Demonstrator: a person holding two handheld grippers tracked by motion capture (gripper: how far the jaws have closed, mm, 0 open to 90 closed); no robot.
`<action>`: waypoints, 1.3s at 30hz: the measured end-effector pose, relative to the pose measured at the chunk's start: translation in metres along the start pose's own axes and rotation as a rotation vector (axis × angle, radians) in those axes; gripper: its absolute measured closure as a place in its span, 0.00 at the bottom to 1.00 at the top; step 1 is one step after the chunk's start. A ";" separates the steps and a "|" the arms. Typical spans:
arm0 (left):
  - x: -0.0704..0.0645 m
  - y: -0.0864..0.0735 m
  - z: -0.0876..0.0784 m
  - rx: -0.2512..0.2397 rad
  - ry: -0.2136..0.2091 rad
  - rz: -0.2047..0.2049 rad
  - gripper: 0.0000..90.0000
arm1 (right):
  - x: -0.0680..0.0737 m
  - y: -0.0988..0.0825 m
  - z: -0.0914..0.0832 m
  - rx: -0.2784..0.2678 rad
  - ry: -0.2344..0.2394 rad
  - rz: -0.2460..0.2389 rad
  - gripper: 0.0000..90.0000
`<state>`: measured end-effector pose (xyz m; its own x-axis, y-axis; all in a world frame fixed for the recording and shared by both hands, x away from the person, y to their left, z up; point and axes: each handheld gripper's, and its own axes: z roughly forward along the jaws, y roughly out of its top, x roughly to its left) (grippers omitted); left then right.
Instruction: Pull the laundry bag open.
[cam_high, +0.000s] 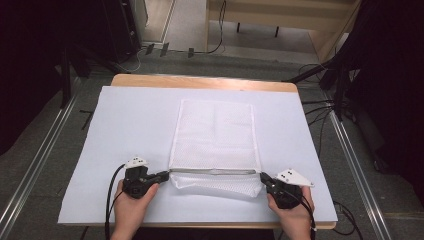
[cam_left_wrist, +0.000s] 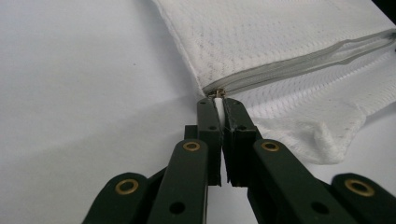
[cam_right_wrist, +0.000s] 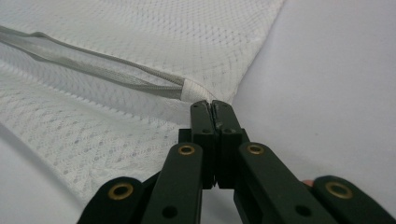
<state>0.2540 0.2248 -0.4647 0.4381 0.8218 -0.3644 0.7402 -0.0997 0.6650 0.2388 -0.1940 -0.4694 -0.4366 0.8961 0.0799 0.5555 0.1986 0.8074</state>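
Observation:
A white mesh bag (cam_high: 215, 135) lies flat on the white sheet (cam_high: 125, 125), its grey zipper (cam_high: 215, 171) running across near the front end. My left gripper (cam_high: 167, 174) is shut on the small white zipper pull (cam_left_wrist: 218, 109) at the zipper's left end; its jaws pinch the tab at the bag's corner. At the zipper's right end my right gripper (cam_high: 262, 177) is shut on the bag's hemmed edge (cam_right_wrist: 194, 89). In the right gripper view the two zipper tapes (cam_right_wrist: 93, 70) gape apart and meet just before the jaws (cam_right_wrist: 212, 103).
The sheet covers a wooden table (cam_high: 200, 81) with bare sheet to the left and right of the bag. Dark stands, cables and metal floor rails (cam_high: 350, 150) surround the table. A person's hands hold both grippers at the front edge.

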 end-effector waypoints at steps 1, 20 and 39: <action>-0.003 -0.001 -0.003 -0.006 0.000 0.003 0.98 | -0.001 0.000 0.000 0.001 -0.001 -0.002 1.00; 0.002 -0.011 -0.021 -0.094 0.034 0.018 0.77 | -0.005 -0.010 0.004 0.037 0.101 0.034 0.73; 0.031 -0.002 -0.048 -0.214 0.033 0.114 0.25 | -0.069 -0.013 -0.022 -0.071 0.063 0.147 0.35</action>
<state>0.2420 0.2776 -0.4461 0.4934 0.8301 -0.2597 0.5600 -0.0747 0.8251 0.2461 -0.2668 -0.4727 -0.3990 0.8865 0.2343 0.5662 0.0373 0.8234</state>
